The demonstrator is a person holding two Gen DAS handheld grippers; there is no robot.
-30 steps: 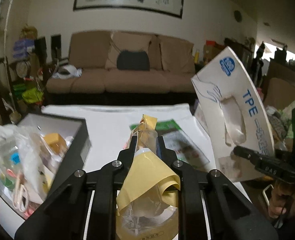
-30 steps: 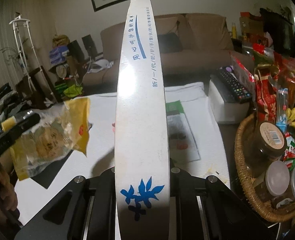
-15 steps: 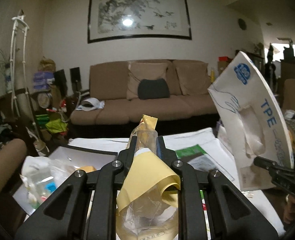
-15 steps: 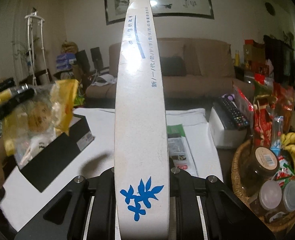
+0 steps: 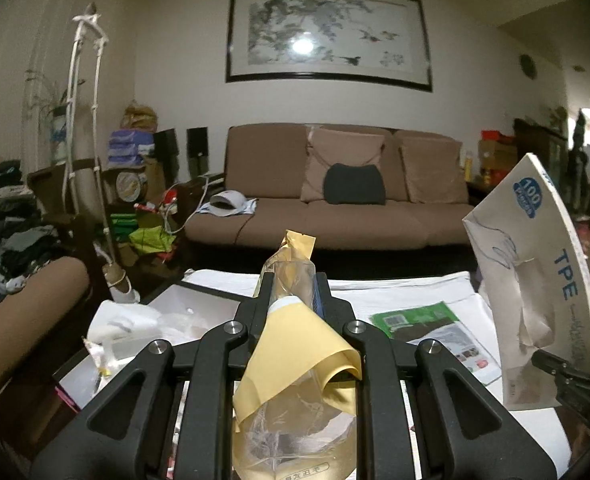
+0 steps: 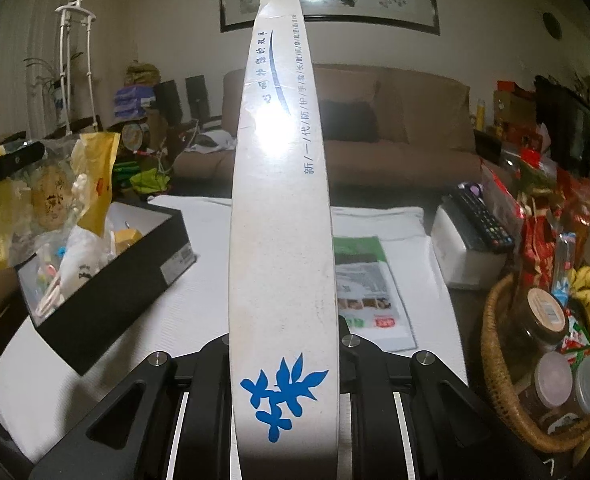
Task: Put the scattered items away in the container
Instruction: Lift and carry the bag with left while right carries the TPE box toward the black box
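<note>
The black box (image 6: 107, 276), open and already part filled, sits at the table's left. Over its near end hangs a yellow snack bag (image 6: 51, 200), pinched between the nearly closed jaws of the left gripper (image 5: 291, 300). Right of that, the right gripper (image 6: 283, 344) clamps the base of a flat glove box (image 6: 281, 184), held upright on its narrow edge above the white table (image 6: 379, 216). A green leaflet (image 6: 365, 288) lies flat beyond it. The step in hand looks like carrying both items to the box. Next, the bag needs lowering inside and releasing; the glove box must tilt flat to fit.
</note>
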